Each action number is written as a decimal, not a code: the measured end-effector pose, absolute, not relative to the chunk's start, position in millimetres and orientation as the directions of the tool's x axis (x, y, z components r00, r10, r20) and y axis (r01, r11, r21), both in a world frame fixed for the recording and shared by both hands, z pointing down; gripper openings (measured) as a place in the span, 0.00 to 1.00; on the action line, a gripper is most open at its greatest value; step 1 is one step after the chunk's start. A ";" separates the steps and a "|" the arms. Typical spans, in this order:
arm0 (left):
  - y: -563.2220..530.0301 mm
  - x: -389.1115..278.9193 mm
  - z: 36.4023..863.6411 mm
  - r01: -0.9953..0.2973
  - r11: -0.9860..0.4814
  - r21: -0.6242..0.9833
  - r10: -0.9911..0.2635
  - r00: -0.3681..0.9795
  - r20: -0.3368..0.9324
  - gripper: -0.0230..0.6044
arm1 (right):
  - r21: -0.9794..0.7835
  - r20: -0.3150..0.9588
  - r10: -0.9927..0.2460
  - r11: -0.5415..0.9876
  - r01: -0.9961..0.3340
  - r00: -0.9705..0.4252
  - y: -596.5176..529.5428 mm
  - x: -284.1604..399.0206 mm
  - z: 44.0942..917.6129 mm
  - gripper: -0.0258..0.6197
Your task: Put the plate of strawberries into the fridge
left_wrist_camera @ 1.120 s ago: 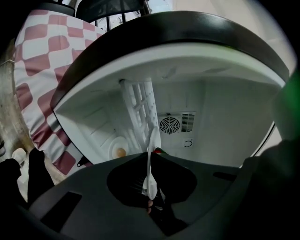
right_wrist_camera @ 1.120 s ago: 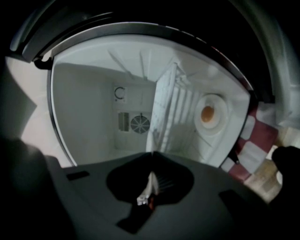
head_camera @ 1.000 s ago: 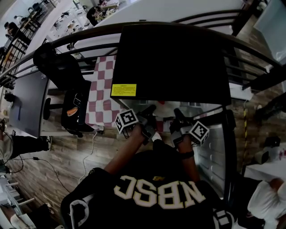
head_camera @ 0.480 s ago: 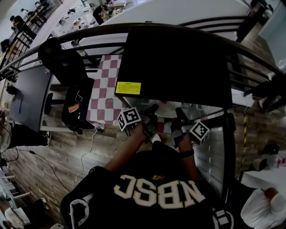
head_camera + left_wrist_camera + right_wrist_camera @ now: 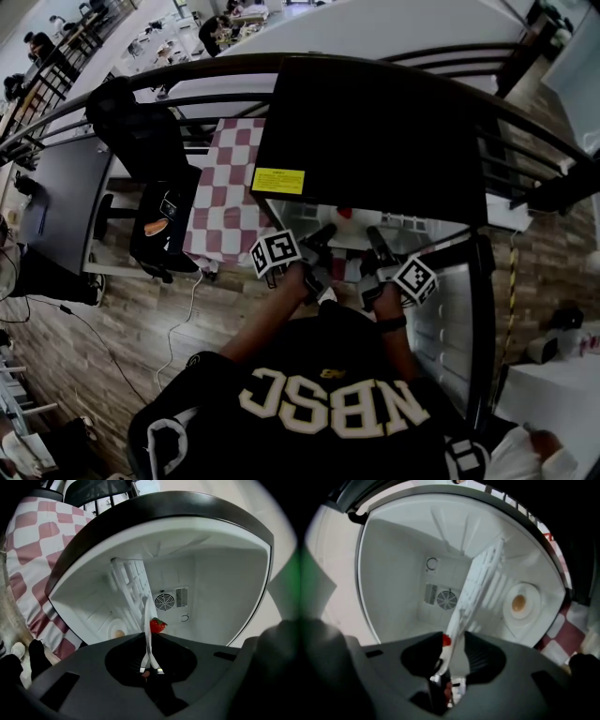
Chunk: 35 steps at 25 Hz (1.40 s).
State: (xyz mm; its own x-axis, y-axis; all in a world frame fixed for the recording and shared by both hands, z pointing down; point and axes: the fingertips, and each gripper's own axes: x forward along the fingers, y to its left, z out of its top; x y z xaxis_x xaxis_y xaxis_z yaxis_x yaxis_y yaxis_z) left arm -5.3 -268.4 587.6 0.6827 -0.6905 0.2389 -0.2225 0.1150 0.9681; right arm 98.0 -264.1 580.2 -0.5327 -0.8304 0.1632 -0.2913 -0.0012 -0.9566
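A white plate [image 5: 149,620] carrying a red strawberry [image 5: 157,626] is seen edge-on inside the open mini fridge [image 5: 375,131]. My left gripper [image 5: 150,637] is shut on the plate's rim. My right gripper [image 5: 454,641] has just been opening its jaws. The opposite plate rim [image 5: 458,630] and a strawberry [image 5: 446,641] still lie between them, no longer pinched. In the head view the left gripper [image 5: 322,234] and right gripper [image 5: 375,236] both reach into the fridge mouth, with the plate [image 5: 349,234] between them.
The fridge interior is white, with a round fan vent [image 5: 165,601] on the back wall and a ribbed shelf [image 5: 485,573] seen edge-on. The fridge door [image 5: 450,309] stands open at the right. A red-checked cloth [image 5: 225,187] and a black chair [image 5: 141,141] are at the left.
The head view has drifted slightly, so the fridge sits a little further right and more of its white inside shows. Both grippers stay at the fridge opening.
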 end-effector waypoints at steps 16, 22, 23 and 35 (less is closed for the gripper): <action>-248.6 -5.0 577.2 -0.214 0.021 0.977 -0.636 0.751 0.178 0.37 | -0.942 0.168 -0.866 -0.001 -0.335 -0.470 -227.8 105.4 571.8 0.31; -233.3 -13.0 581.1 -0.289 -0.035 0.957 -0.634 0.746 0.202 0.37 | -0.922 0.160 -0.874 0.035 -0.386 -0.459 -219.0 105.7 569.1 0.31; -230.6 -14.8 581.1 -0.317 -0.056 0.947 -0.636 0.742 0.211 0.37 | -0.904 0.151 -0.875 0.067 -0.422 -0.460 -218.8 104.8 566.9 0.31; -216.6 -28.5 556.2 -0.752 -0.481 0.451 -0.749 0.620 0.234 0.34 | -0.313 0.293 -0.897 0.238 -0.920 -0.332 -204.7 89.6 554.0 0.31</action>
State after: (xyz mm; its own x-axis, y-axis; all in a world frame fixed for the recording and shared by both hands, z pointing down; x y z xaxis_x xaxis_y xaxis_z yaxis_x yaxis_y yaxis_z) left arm -28.5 -216.6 556.2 0.6196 -0.7492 0.2340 -0.7517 -0.4808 0.4514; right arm 89.6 -204.7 554.0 -0.3316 -0.8969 0.2927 -0.9196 0.2380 -0.3126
